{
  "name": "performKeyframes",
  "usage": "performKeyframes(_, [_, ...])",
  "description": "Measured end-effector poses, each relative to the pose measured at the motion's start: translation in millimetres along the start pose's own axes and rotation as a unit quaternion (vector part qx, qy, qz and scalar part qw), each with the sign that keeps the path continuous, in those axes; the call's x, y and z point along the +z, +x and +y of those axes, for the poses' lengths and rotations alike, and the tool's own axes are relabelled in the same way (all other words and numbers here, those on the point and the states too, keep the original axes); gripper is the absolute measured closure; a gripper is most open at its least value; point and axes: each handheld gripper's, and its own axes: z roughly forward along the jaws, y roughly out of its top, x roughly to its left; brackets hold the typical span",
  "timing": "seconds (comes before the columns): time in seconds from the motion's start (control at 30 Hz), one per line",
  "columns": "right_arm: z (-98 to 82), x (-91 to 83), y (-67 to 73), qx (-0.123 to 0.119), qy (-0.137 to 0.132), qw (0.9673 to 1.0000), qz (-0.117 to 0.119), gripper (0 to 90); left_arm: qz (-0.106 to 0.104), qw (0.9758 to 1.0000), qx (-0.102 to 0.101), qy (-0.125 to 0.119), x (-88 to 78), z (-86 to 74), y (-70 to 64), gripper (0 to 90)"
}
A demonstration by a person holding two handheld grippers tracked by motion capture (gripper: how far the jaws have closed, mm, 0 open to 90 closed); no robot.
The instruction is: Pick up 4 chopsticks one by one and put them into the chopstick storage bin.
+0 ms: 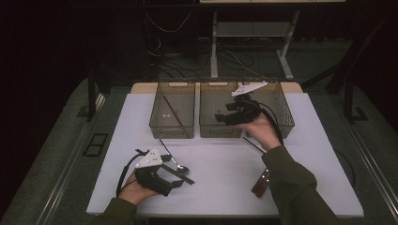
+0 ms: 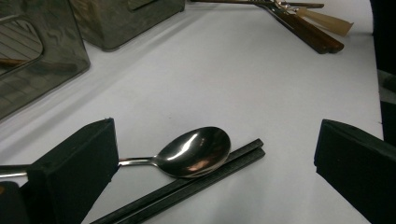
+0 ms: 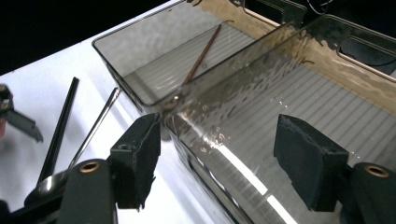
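Sorting of cutlery into bins, mid-cycle, by appearance; near the surface's front edge the left claw (image 2: pixel 215 154), spread and empty, brackets a steel spoon (image 2: pixel 194 151) lying against black chopsticks (image 2: pixel 187 184); a wood-handled utensil (image 1: pixel 261 183) waits at front right; farther back the right claw (image 3: pixel 224 158), spread and empty, hovers over the middle bin (image 1: pixel 220 130); the left bin (image 1: pixel 172 130) holds one brown chopstick (image 3: pixel 201 53). Likely next: close the left claw on the spoon alone, clear of the chopsticks.

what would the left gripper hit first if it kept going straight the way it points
Probably the spoon: its bowl lies on the table just ahead, between the open jaws of the left gripper, resting against a pair of black chopsticks. Depth is hard to judge, so the chopsticks might be met together with it.
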Motion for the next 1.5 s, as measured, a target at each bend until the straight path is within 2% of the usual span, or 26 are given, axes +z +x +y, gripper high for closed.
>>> performKeyframes(0.33, [-35.1,-19.4,-10.6,0.003,-0.003,1.0000,0.006,30.9,-0.003,0.9999,-0.015,-0.002,-0.4,-0.4,0.1,0.0])
performKeyframes(0.6, [-59.2,-43.7,-17.8,0.011,-0.009,0.9999,0.001,29.1,-0.002,0.9999,-0.016,0.000,-0.1,-0.5,-0.6,0.0])
performKeyframes(0.7, [-65.3,-48.0,-19.4,0.013,-0.010,0.9999,0.001,29.4,-0.002,0.9999,-0.016,0.000,-0.2,-0.5,-0.7,0.0])
performKeyframes(0.8, [-79.8,-57.0,-24.6,0.017,-0.006,0.9998,-0.002,28.7,-0.003,0.9999,-0.016,0.001,0.0,-0.5,-0.9,0.0])
performKeyframes(1.07, [-98.0,-72.7,-31.1,0.020,-0.009,0.9997,-0.003,26.9,-0.001,0.9999,-0.013,0.003,-0.6,-0.5,-1.6,0.0])
performKeyframes(1.3, [-114.9,-90.9,-34.8,0.028,-0.005,0.9995,-0.013,30.9,-0.002,1.0000,-0.005,0.006,-0.8,-0.6,-3.9,0.0])
performKeyframes(1.4, [-125.7,-102.1,-35.9,0.031,-0.001,0.9994,-0.012,36.8,-0.001,0.9999,-0.009,0.003,-1.0,-0.9,-3.6,0.0])
performKeyframes(1.5, [-135.2,-109.6,-37.1,0.036,0.007,0.9992,-0.017,38.2,-0.002,1.0000,-0.006,0.007,-0.6,-0.6,-4.2,0.0])
